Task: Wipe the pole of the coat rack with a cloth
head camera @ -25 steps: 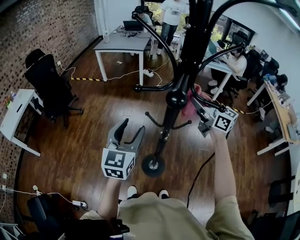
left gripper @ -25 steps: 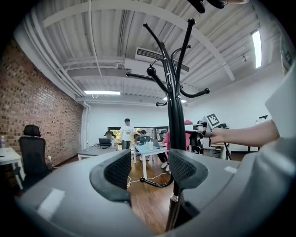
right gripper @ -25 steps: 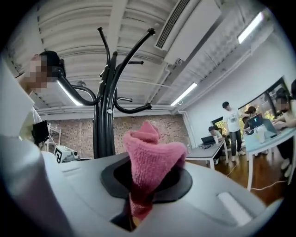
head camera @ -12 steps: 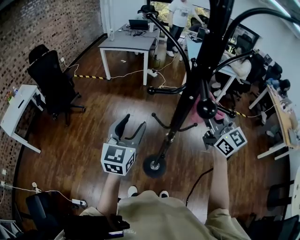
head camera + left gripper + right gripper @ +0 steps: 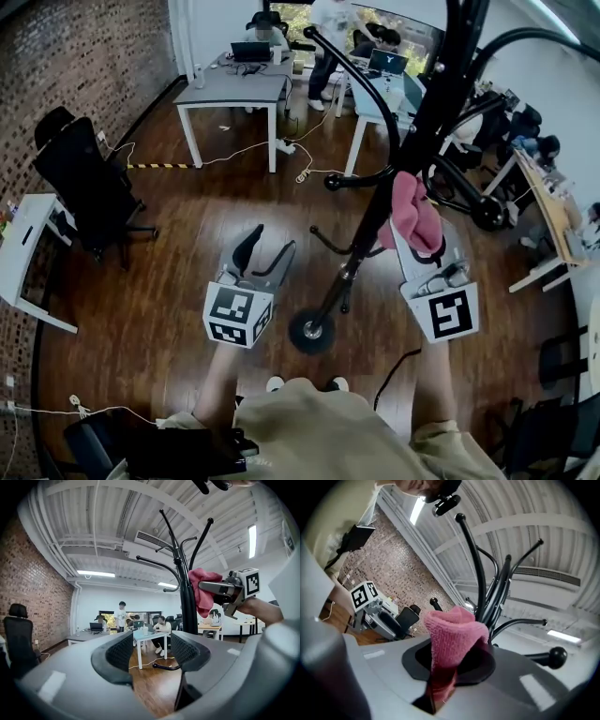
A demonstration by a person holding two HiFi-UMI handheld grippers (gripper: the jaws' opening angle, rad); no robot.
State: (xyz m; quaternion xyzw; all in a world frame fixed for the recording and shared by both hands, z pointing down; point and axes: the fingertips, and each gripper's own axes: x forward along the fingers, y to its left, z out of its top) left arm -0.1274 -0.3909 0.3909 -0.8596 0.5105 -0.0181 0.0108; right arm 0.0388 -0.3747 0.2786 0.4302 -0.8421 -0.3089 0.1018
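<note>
The black coat rack pole [image 5: 370, 225] rises slanting from its round base [image 5: 309, 332] on the wood floor. My right gripper [image 5: 422, 246] is shut on a pink cloth [image 5: 412, 214], which stands bunched up just right of the pole at mid height; whether it touches the pole I cannot tell. In the right gripper view the cloth [image 5: 452, 632] sticks up between the jaws, with the pole [image 5: 497, 597] behind it. My left gripper [image 5: 265, 246] is open and empty, left of the pole and apart from it. From the left gripper view, the pole [image 5: 188, 613] and cloth [image 5: 200, 592] lie ahead on the right.
Curved black hook arms [image 5: 361, 94] spread from the rack around my grippers. A black office chair [image 5: 80, 187] and a white table [image 5: 23, 248] stand at the left. Desks [image 5: 230, 92] with seated and standing people fill the back and right. Cables run over the floor [image 5: 234, 150].
My right gripper with the cloth has come off the far side of the pole and moved right and nearer. The left gripper has hardly moved. The head view has shifted.
</note>
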